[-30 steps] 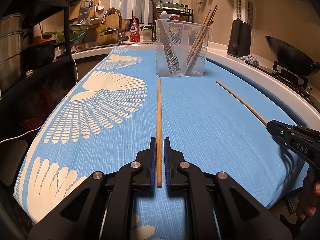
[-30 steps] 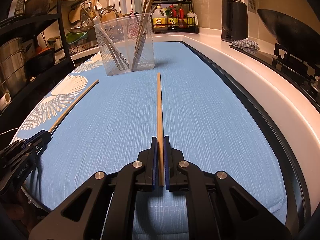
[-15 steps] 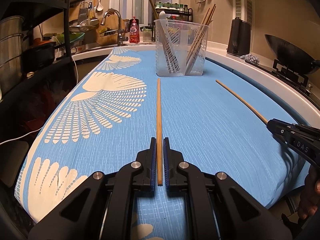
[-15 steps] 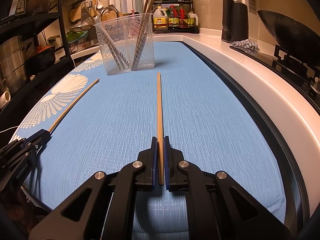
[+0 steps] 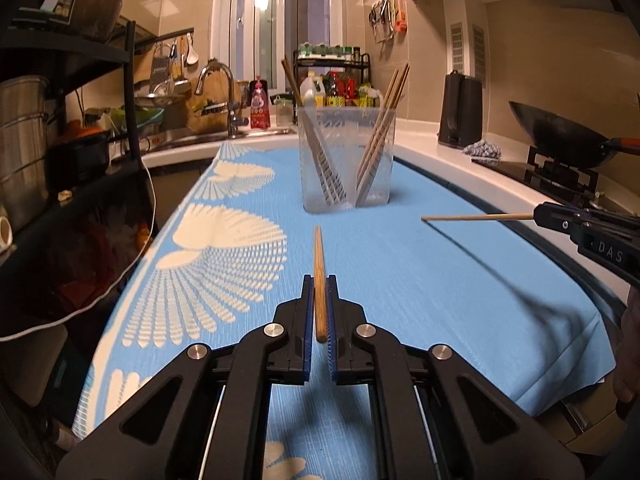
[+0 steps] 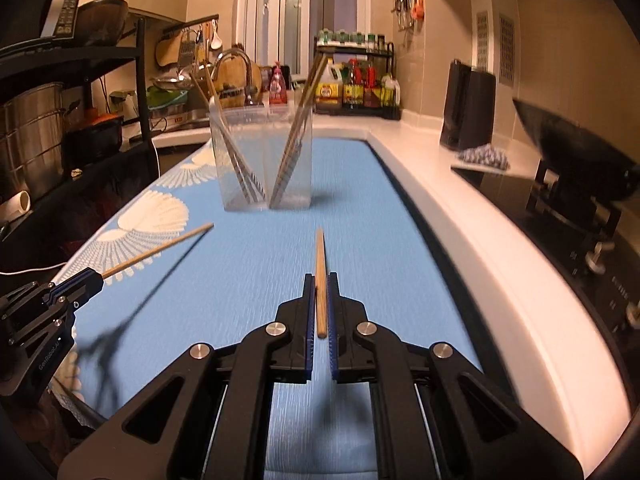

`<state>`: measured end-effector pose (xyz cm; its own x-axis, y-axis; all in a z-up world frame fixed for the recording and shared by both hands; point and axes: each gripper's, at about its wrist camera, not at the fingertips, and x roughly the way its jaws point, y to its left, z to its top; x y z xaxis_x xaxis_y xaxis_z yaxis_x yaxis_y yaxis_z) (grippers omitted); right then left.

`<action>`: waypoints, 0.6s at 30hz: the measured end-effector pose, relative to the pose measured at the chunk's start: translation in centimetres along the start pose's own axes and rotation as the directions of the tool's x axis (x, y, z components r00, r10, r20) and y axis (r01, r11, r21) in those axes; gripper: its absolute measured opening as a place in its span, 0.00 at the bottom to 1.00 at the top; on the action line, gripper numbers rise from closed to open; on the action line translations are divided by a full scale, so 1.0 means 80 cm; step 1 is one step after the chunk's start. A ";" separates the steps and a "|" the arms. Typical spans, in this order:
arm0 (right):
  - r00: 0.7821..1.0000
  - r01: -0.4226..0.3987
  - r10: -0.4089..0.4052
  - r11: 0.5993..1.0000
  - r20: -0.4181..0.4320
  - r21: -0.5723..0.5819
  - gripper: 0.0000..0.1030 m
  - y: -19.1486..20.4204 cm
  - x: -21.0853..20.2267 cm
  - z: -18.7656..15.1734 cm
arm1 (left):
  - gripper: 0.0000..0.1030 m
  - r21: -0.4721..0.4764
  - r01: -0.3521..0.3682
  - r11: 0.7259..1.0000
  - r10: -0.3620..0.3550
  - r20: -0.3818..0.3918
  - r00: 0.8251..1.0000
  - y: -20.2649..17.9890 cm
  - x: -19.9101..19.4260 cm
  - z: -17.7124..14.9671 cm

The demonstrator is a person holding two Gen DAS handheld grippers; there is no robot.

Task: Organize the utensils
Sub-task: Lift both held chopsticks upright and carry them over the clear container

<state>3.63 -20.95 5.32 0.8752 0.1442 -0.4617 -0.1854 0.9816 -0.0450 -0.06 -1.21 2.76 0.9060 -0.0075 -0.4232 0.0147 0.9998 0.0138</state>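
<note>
My left gripper point(image 5: 319, 280) is shut on a wooden chopstick point(image 5: 319, 264) and holds it above the blue cloth point(image 5: 420, 280), pointing at the clear utensil holder point(image 5: 346, 160). My right gripper point(image 6: 319, 278) is shut on a second wooden chopstick point(image 6: 320, 260), also lifted off the cloth. Each gripper shows in the other's view: the right one point(image 5: 538, 216) with its chopstick point(image 5: 476, 218), the left one point(image 6: 98, 278) with its chopstick point(image 6: 160, 250). The holder point(image 6: 264, 160) has two compartments, each with several chopsticks leaning in it.
The cloth point(image 6: 248, 272) covers a counter. A black rack with pots point(image 5: 24, 140) stands left. A sink faucet point(image 5: 224, 92) and a bottle rack point(image 5: 332, 88) are at the back. A black kettle point(image 5: 460, 120) and a wok point(image 5: 560, 136) on a stove sit right.
Both grippers have lifted their chopsticks off the cloth and moved closer to the holder. The chopsticks now cast shadows on the cloth.
</note>
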 end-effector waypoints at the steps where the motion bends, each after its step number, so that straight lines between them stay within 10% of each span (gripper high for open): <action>1: 1.000 0.001 -0.001 1.000 0.013 -0.005 0.06 -0.001 -0.005 0.008 | 0.06 0.005 0.001 1.000 -0.001 0.015 1.000 0.000 -0.004 0.006; 18: 0.992 -0.066 0.068 0.998 0.105 -0.024 0.06 -0.008 -0.020 0.124 | 0.06 0.032 0.080 0.996 -0.083 0.087 0.993 0.018 -0.013 0.129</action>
<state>6.79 -20.56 14.82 0.9027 0.2229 -0.3680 -0.2533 0.9667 -0.0359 3.39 0.02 12.54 0.9351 -0.0917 -0.3424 0.1008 0.9949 0.0088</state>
